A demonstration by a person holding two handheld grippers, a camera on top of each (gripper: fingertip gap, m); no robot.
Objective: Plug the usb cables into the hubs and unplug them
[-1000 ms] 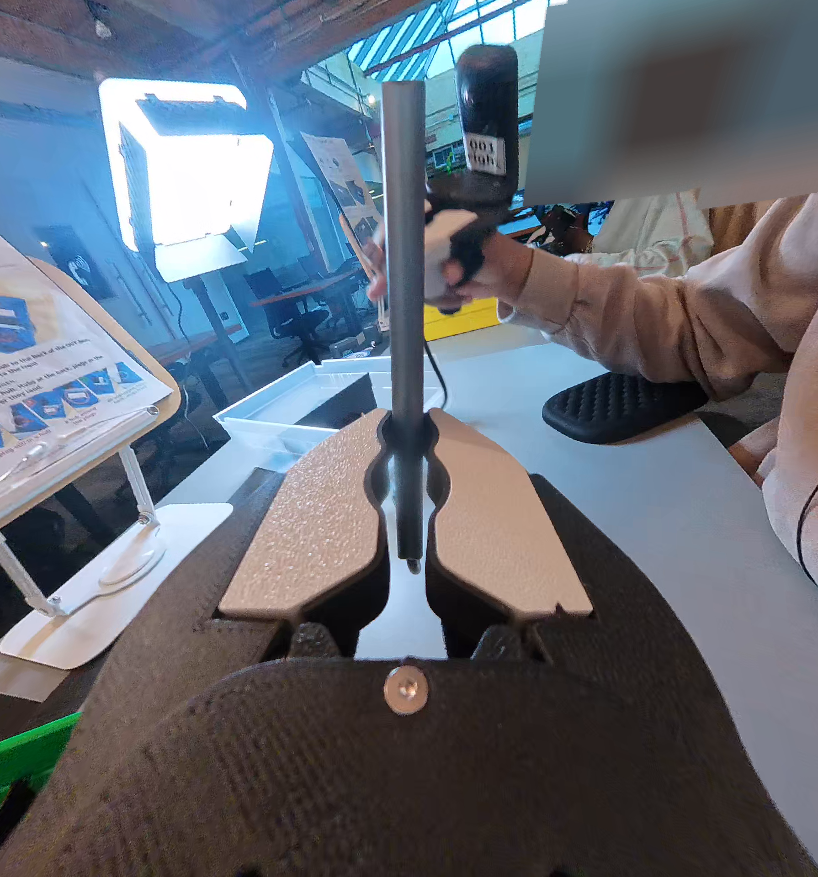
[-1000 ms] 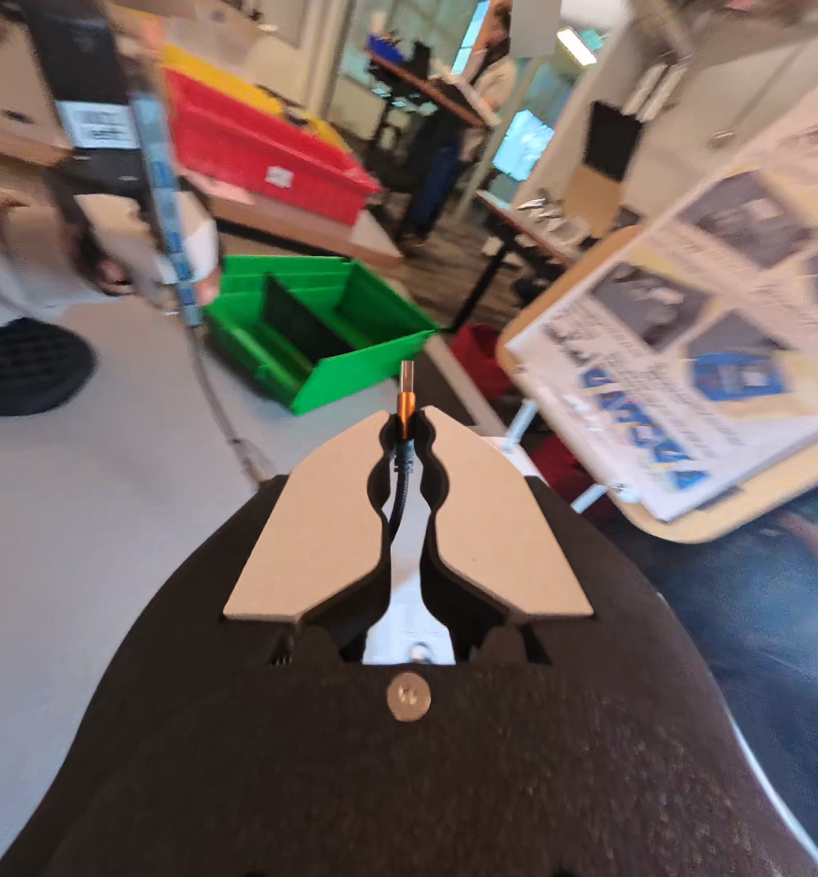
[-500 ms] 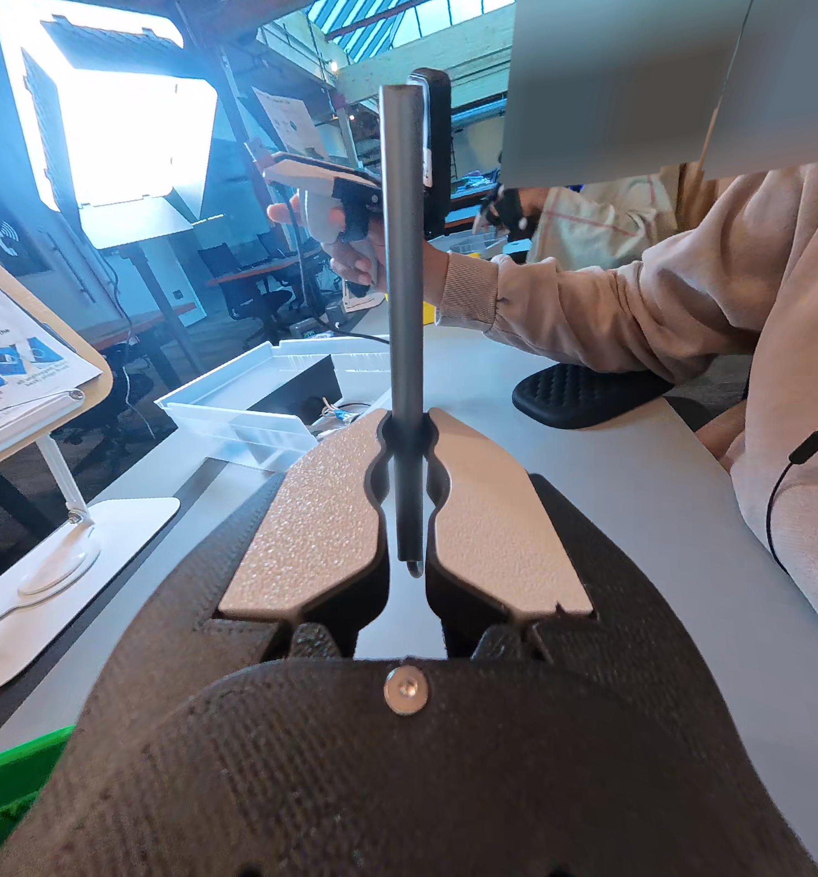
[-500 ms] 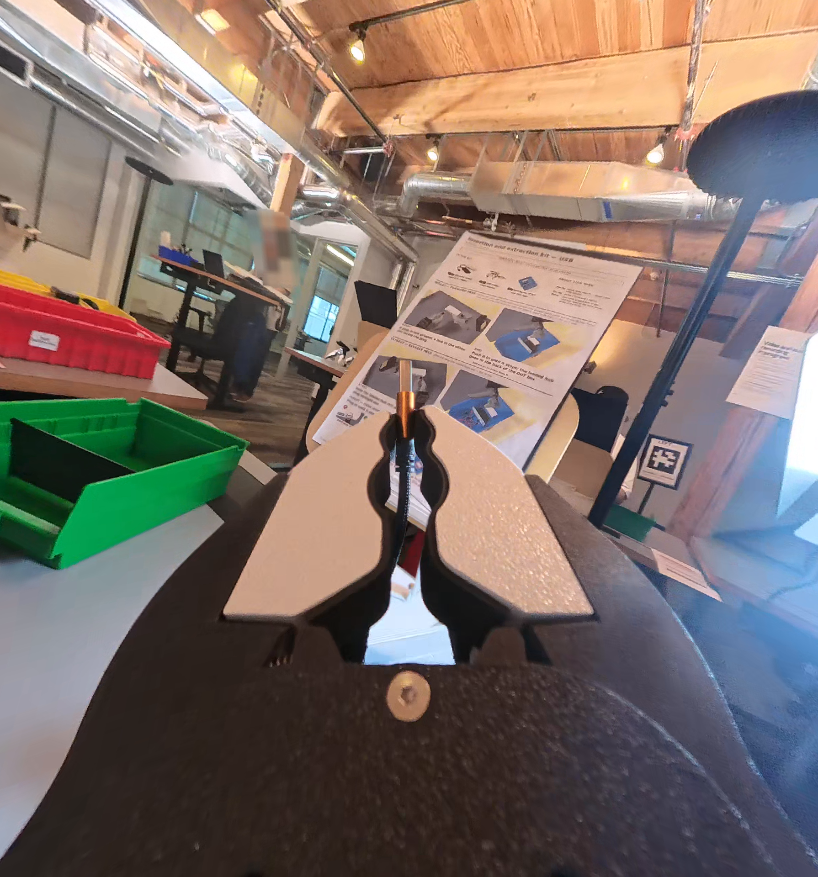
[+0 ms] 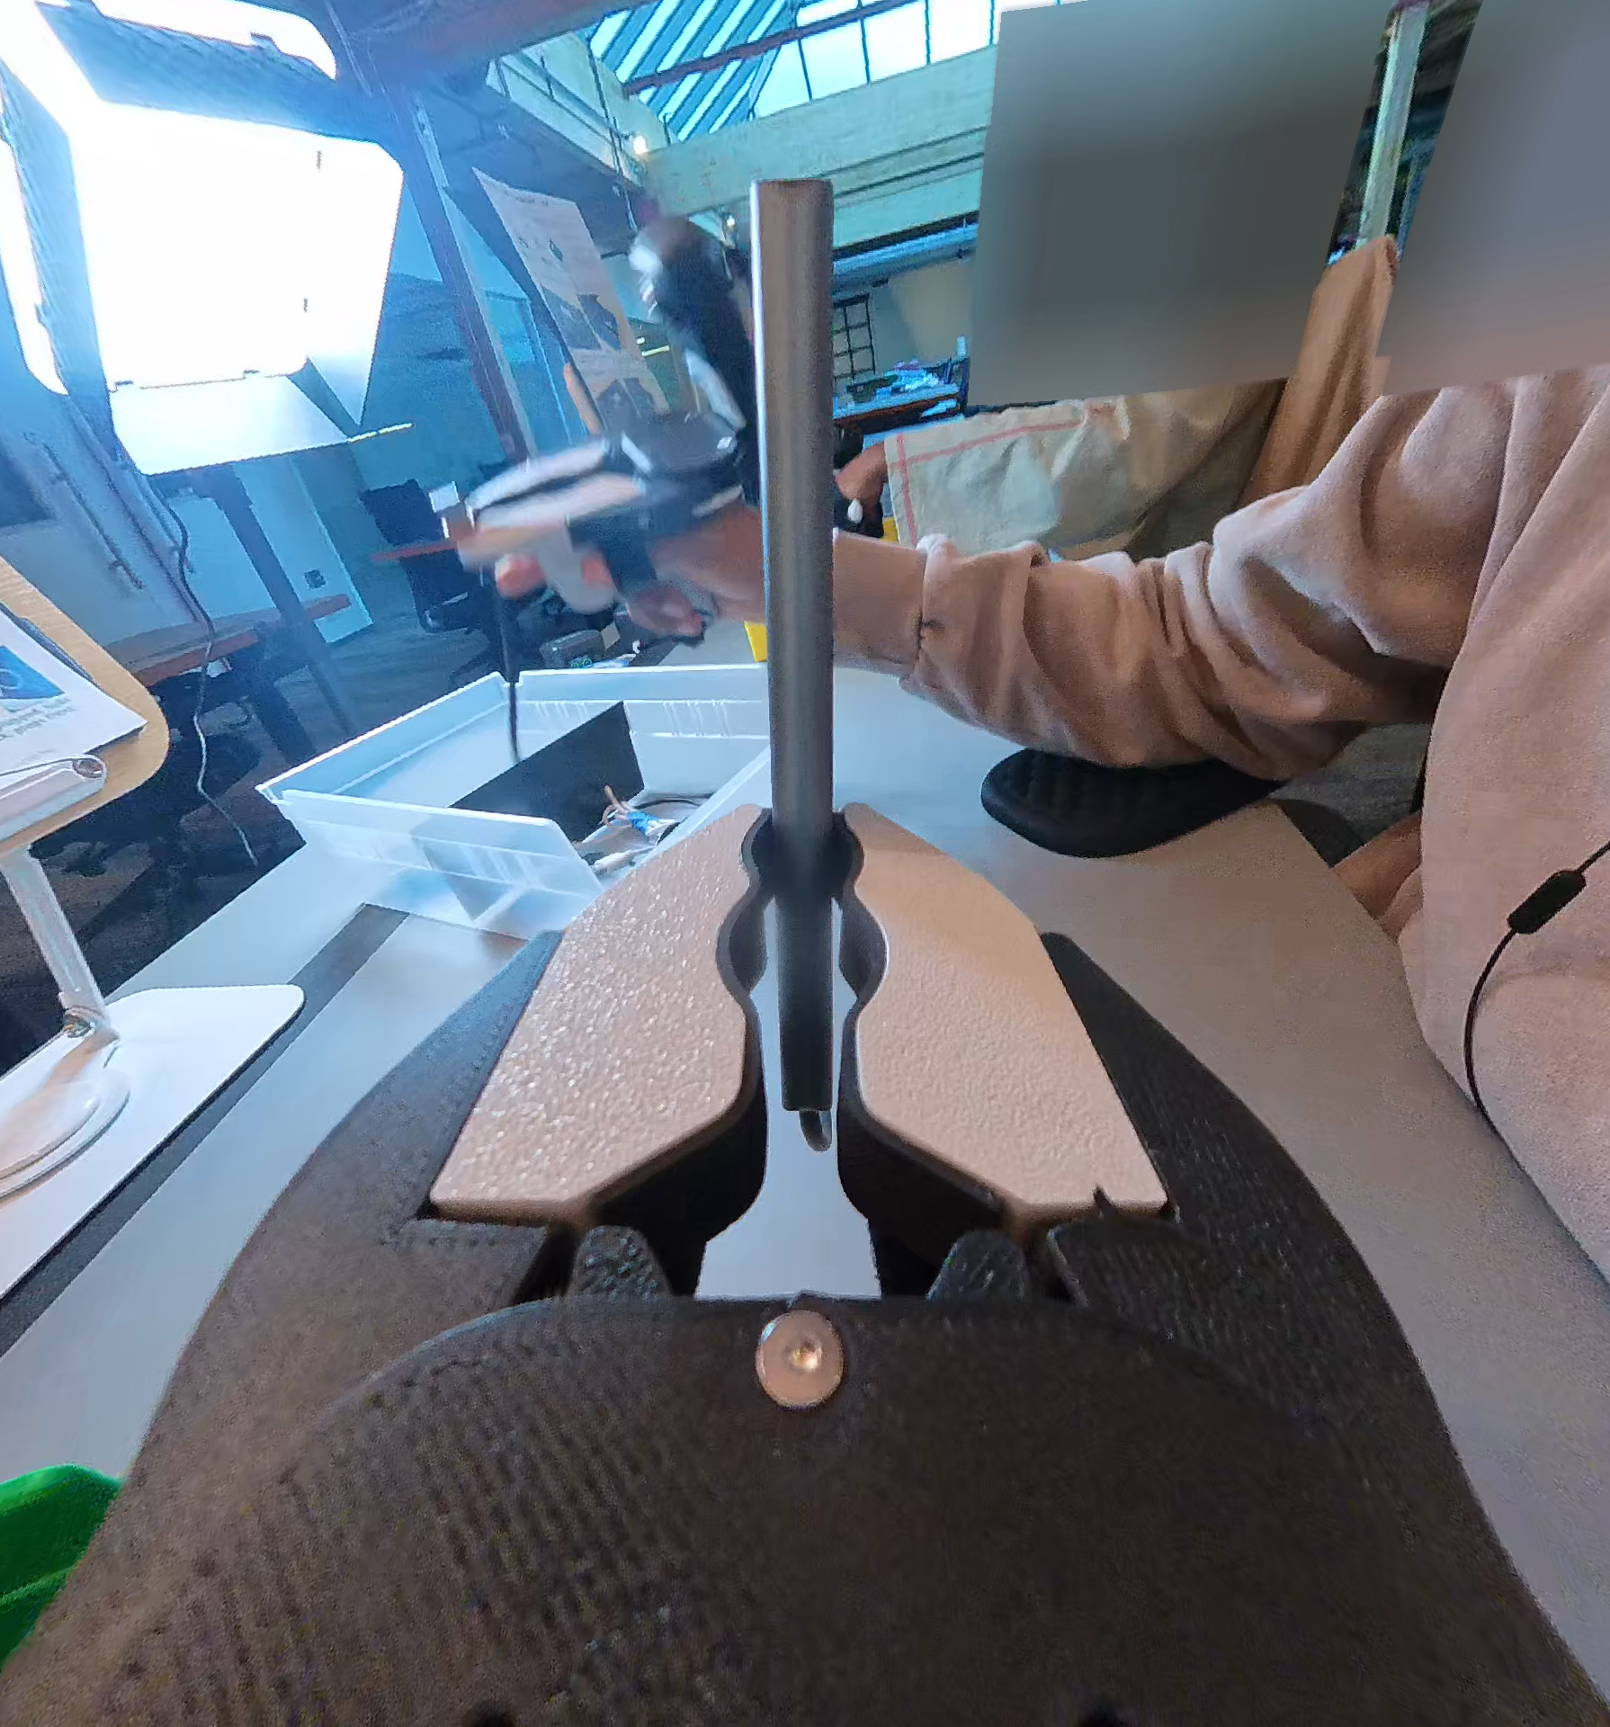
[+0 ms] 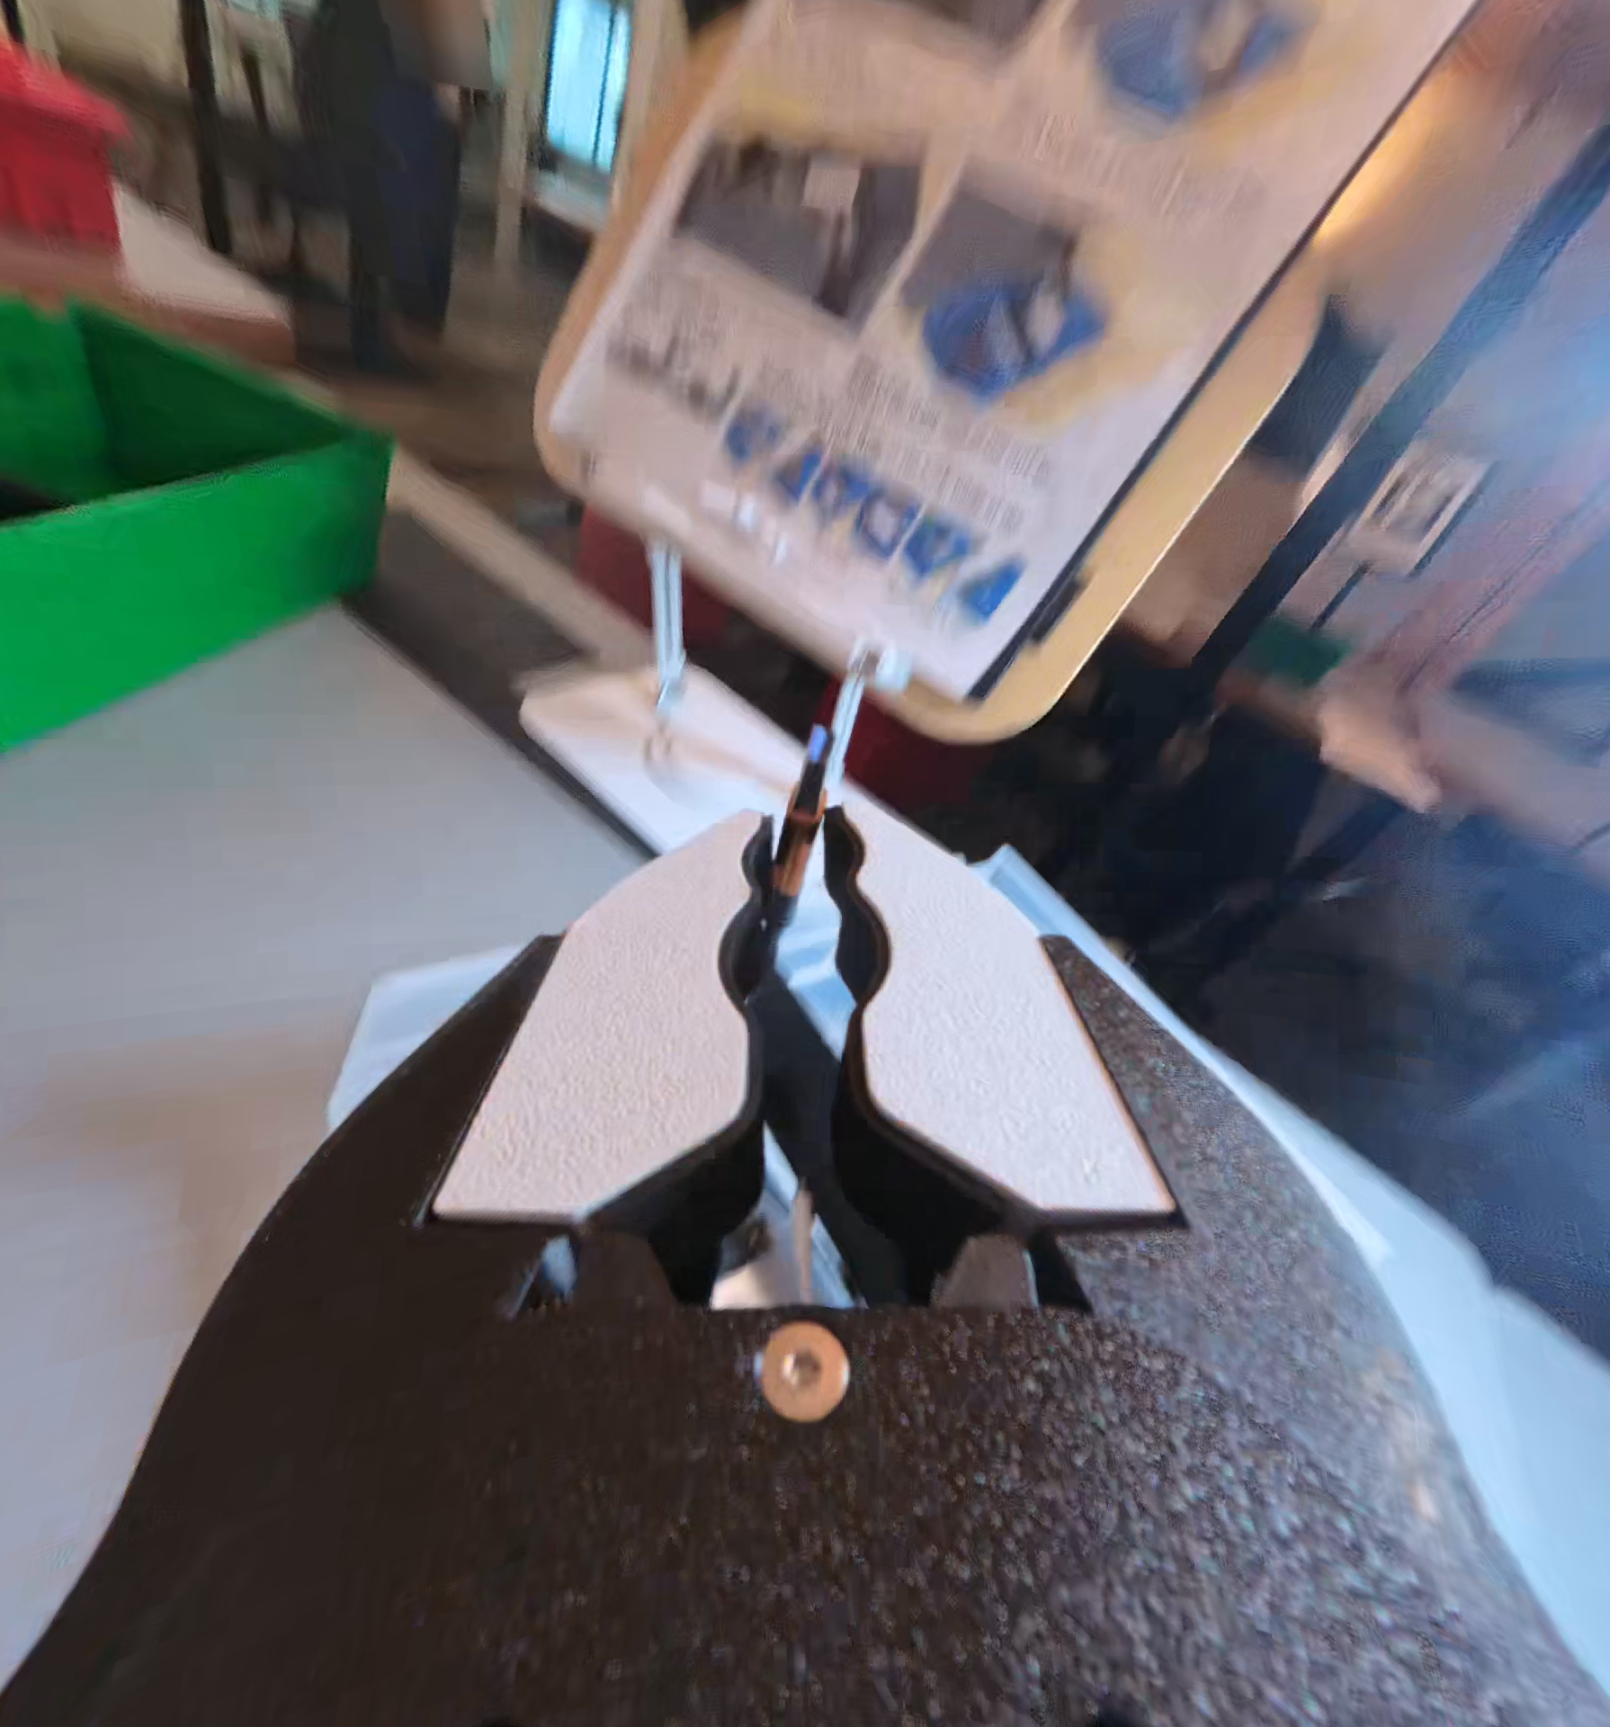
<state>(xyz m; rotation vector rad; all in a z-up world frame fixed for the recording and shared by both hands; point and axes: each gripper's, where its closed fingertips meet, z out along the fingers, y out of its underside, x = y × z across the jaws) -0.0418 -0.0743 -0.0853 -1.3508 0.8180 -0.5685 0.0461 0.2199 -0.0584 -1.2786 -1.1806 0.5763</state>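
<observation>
My left gripper [image 5: 803, 822] is shut on a slim grey hub [image 5: 790, 514] that stands upright out of its jaws. My right gripper [image 6: 797, 827] is shut on the orange-collared plug [image 6: 803, 815] of a black usb cable [image 6: 783, 1028], which runs back between the fingers. The plug is tilted a little to the right. In the left wrist view the right gripper [image 5: 474, 523] is blurred, held in a hand above the white tray [image 5: 427, 822], with the cable [image 5: 507, 673] hanging from it. The plug and the hub are apart.
The white tray has a black divider and loose cables. A green bin [image 6: 128, 561] stands at the left of the table. An instruction board on a stand [image 6: 923, 327] is at the table edge. A black wrist pad [image 5: 1110, 804] and the person's sleeve [image 5: 1203, 635] are at right. The gap from one gripper's tips to the other's is roughly 30 cm.
The right gripper has swung down from a raised, upward-looking pose and now points at the table edge and the board, over the white tray. The left gripper keeps the hub upright, little moved.
</observation>
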